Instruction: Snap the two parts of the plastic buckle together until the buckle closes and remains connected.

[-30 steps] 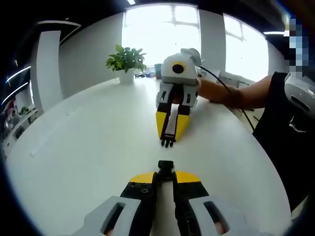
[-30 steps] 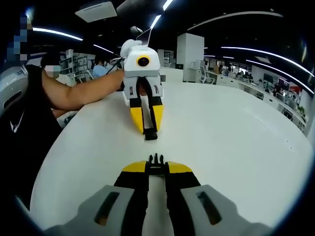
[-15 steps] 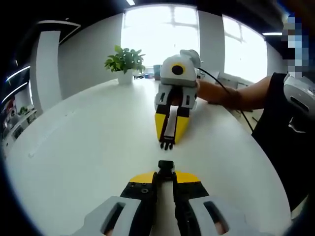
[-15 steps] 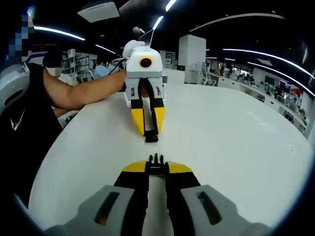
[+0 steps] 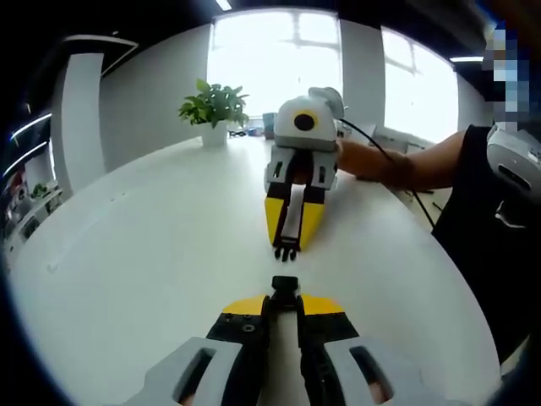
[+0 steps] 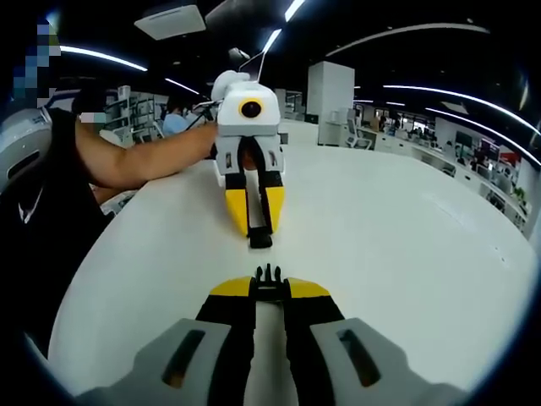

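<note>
Yellow-tipped jaws of the left gripper (image 5: pixel 285 298) rise from the bottom of the left gripper view, pressed together on the socket half of the buckle (image 5: pixel 285 286), a small black block that juts out just past their tips. Straight ahead of it, a short gap away over the white table (image 5: pixel 152 254), the right gripper (image 5: pixel 287 247) points back toward the camera, its jaws likewise clamped, with the pronged half of the buckle (image 5: pixel 287 249) sticking out of their tips. The two halves face each other nearly in line but are apart, not joined. Behind the right gripper a bare forearm (image 5: pixel 397 165) reaches in from the right side, and further off a potted plant (image 5: pixel 215 106) stands near the far edge of the table before bright windows (image 5: pixel 279 55).

In the right gripper view the same scene is mirrored. The right gripper (image 6: pixel 269 284) comes up from the bottom, closed on the pronged half (image 6: pixel 269 275), whose three black prongs show just beyond the tips. Ahead of it the left gripper (image 6: pixel 259 238) faces the camera, holding the socket half (image 6: pixel 259 239) low over the table (image 6: pixel 406 245). A gap of bare tabletop lies between the two pieces. An arm (image 6: pixel 144 156) extends from the left side to the left gripper's body.
</note>
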`<control>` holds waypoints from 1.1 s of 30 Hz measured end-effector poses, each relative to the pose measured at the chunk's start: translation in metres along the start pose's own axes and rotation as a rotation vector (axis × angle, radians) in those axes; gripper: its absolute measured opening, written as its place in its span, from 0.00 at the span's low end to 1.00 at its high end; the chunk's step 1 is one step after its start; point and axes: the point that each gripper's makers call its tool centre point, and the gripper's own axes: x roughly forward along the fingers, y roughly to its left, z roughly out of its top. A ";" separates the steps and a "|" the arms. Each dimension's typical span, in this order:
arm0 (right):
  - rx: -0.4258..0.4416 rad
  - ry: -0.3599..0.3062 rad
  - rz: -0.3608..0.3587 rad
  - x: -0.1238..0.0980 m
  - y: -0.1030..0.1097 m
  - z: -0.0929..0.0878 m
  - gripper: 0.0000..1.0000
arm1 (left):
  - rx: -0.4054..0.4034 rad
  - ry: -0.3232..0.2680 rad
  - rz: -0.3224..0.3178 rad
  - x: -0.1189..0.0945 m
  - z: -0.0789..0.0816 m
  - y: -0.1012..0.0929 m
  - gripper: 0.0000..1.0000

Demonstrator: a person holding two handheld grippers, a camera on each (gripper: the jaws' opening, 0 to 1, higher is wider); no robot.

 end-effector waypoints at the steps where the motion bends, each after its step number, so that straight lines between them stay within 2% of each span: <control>1: -0.001 -0.001 0.000 0.000 0.000 0.000 0.12 | -0.001 -0.001 -0.001 0.000 0.000 0.000 0.11; 21: -0.006 -0.018 0.019 0.006 0.006 0.003 0.12 | 0.008 -0.001 -0.004 0.004 0.002 -0.003 0.11; 33: -0.006 -0.015 0.017 0.009 0.000 0.004 0.12 | 0.011 0.005 -0.002 0.005 0.003 -0.005 0.11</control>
